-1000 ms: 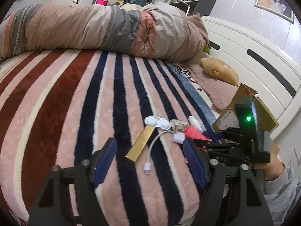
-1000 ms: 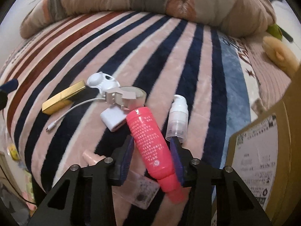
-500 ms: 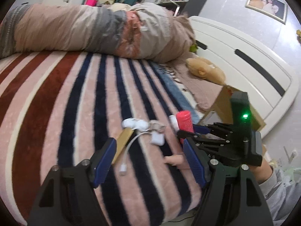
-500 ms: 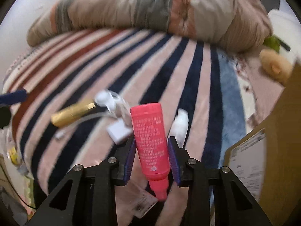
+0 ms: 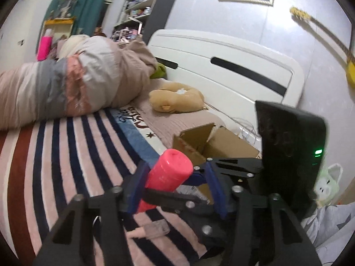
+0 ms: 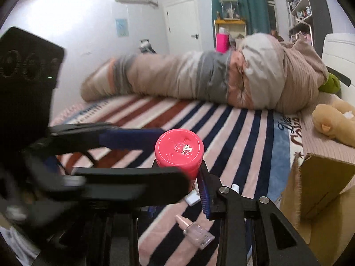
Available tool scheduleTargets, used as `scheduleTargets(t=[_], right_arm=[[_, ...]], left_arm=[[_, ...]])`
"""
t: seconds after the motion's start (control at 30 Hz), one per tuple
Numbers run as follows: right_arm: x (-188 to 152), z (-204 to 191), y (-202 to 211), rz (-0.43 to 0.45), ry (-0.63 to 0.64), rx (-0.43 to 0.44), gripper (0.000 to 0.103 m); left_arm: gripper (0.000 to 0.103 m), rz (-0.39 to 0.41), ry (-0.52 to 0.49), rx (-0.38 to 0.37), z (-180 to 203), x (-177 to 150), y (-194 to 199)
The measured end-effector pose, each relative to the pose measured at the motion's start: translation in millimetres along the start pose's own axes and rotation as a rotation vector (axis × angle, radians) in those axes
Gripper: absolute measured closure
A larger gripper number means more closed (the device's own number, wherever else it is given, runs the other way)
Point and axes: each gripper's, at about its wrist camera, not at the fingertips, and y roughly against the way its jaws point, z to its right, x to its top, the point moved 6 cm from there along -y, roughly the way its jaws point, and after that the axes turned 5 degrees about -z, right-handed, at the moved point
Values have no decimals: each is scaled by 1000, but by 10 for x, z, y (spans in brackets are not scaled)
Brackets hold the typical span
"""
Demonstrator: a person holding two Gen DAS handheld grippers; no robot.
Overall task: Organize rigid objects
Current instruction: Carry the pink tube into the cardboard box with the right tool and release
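Note:
My right gripper [image 6: 177, 177] is shut on a pink tube [image 6: 179, 150] and holds it lifted above the striped blanket, its round flat end toward the camera. In the left wrist view the pink tube [image 5: 170, 173] sits between my left gripper's blue pads; my left gripper [image 5: 175, 186] is open around it, crossing the right gripper. The right gripper's body [image 5: 288, 155] fills the right of that view. A small clear bottle with a beige cap [image 6: 195, 230] lies on the blanket below, next to a white adapter [image 6: 192, 197].
An open cardboard box [image 5: 213, 141] stands on the bed's right side, also in the right wrist view [image 6: 321, 184]. A rolled duvet [image 6: 210, 77] lies across the far side. A tan plush toy [image 5: 175, 97] rests by the white headboard [image 5: 233, 66].
The right gripper lifted the pink tube off the blanket and tilted it up. The left gripper swung right and closed in, so the tube now sits between its pads.

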Motion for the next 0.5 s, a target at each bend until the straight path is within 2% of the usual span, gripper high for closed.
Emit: scheduleTargets(t=[0.07,0.2,0.43,0.5], right_arm=[[-13,89,162,28,-12,-6,76],[-55,320,474,81,-41,-10,76],[-197,930,1080,176,-127,-74,76],[-241,1091,1209,198,-169,-56,76]], left_arm=[[64,-5,-29,19,123,91,-71],[64,-1,-81,-2,429,267,-220],[64,-26,-200,-48,1103,585,-630],[64,-30,-244,-56,1309,655,-755]])
